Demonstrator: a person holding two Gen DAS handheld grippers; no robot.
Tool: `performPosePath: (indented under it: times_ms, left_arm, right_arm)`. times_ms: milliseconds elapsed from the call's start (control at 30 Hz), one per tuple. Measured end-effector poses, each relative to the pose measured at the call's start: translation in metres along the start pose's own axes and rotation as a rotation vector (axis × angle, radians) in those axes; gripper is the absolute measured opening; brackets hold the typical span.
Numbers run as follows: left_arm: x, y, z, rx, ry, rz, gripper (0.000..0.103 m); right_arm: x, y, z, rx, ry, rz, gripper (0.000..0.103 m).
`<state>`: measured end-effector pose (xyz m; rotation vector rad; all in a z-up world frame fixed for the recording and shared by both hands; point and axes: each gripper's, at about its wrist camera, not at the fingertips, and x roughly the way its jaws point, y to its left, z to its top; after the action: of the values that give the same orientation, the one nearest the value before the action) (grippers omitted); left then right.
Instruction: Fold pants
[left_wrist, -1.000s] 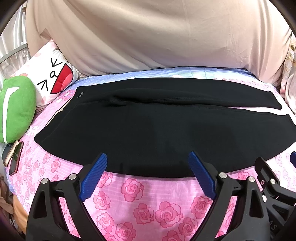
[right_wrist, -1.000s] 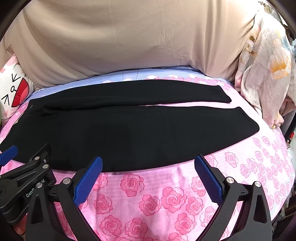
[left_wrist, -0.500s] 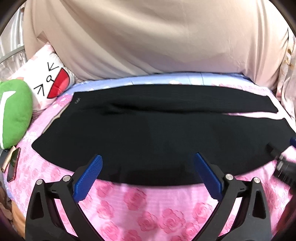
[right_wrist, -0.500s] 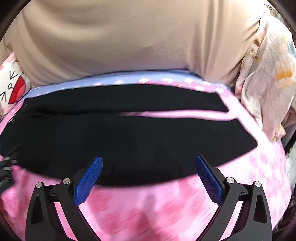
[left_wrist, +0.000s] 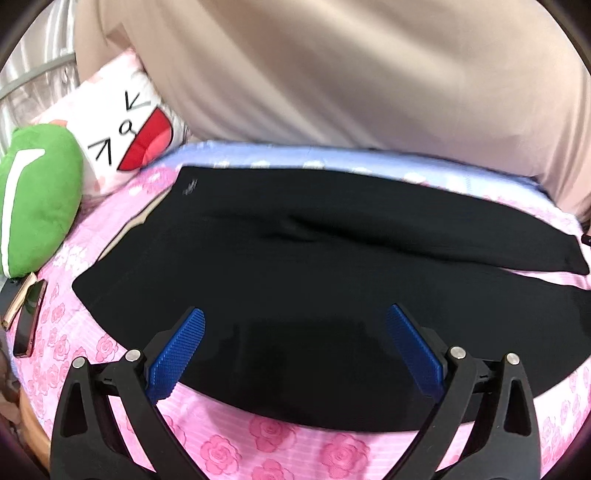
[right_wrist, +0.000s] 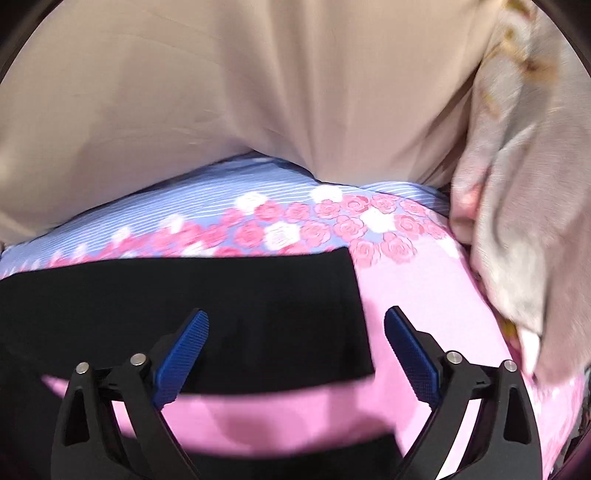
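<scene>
Pink rose-printed bedding (left_wrist: 273, 435) carries the black pants (left_wrist: 295, 258), spread flat lengthwise across the bed with the waistband toward the left edge, near a green cushion (left_wrist: 37, 199), and both legs running to the right. Tilted downward over the pants' near edge, the left gripper (left_wrist: 295, 347) has just finished spreading its jaws wide, with only fabric lying beneath them, ungripped. Angled down at the right end of the bed, the right gripper (right_wrist: 295, 347) stands wide apart over the far leg's hem, grasping nothing.

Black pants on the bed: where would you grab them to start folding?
Probably the far leg's hem, coming from above. The pants lie flat on the rose sheet, legs slightly apart, so that hem corner is free to pinch. The right tool hangs open over it.
</scene>
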<state>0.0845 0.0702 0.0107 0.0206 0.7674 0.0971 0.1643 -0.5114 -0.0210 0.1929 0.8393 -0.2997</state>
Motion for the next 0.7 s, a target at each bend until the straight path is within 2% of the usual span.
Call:
performPosePath:
  times_ms: [167,267,333,367,400,467,500,600,667,700]
  left_arm:
    - [0.022,0.021,0.029,-0.029,0.011,0.075,0.097]
    - [0.036,0.052,0.053,-0.121,0.007,0.102,0.097]
    - [0.049,0.075,0.069,-0.164,0.015,0.123,0.097]
    - [0.055,0.085,0.077,-0.178,0.017,0.133,0.097]
    - [0.064,0.100,0.089,-0.195,0.014,0.167,0.097]
    - [0.077,0.115,0.106,-0.205,0.001,0.206,0.097]
    - [0.089,0.126,0.120,-0.209,-0.008,0.234,0.097]
    - [0.122,0.145,0.152,-0.206,-0.021,0.271,0.098]
    - [0.149,0.158,0.170,-0.225,0.001,0.300,0.098]
    - [0.166,0.166,0.181,-0.239,0.012,0.288,0.098]
  right_arm:
    - [0.048,-0.014,0.021,0.041,0.063,0.029,0.091]
    - [0.070,-0.012,0.022,0.040,0.107,0.039,0.073]
    - [0.077,-0.010,0.024,0.032,0.107,0.014,0.065]
    - [0.077,-0.010,0.026,0.029,0.100,0.009,0.052]
    - [0.076,-0.010,0.027,0.029,0.095,0.004,0.032]
    - [0.073,-0.016,0.028,0.056,0.098,0.019,0.017]
    - [0.070,-0.019,0.027,0.073,0.093,0.044,0.013]
    - [0.062,-0.016,0.025,0.073,0.078,0.050,0.009]
    - [0.059,-0.012,0.024,0.067,0.068,0.037,0.009]
    - [0.057,-0.011,0.023,0.069,0.063,0.033,0.009]
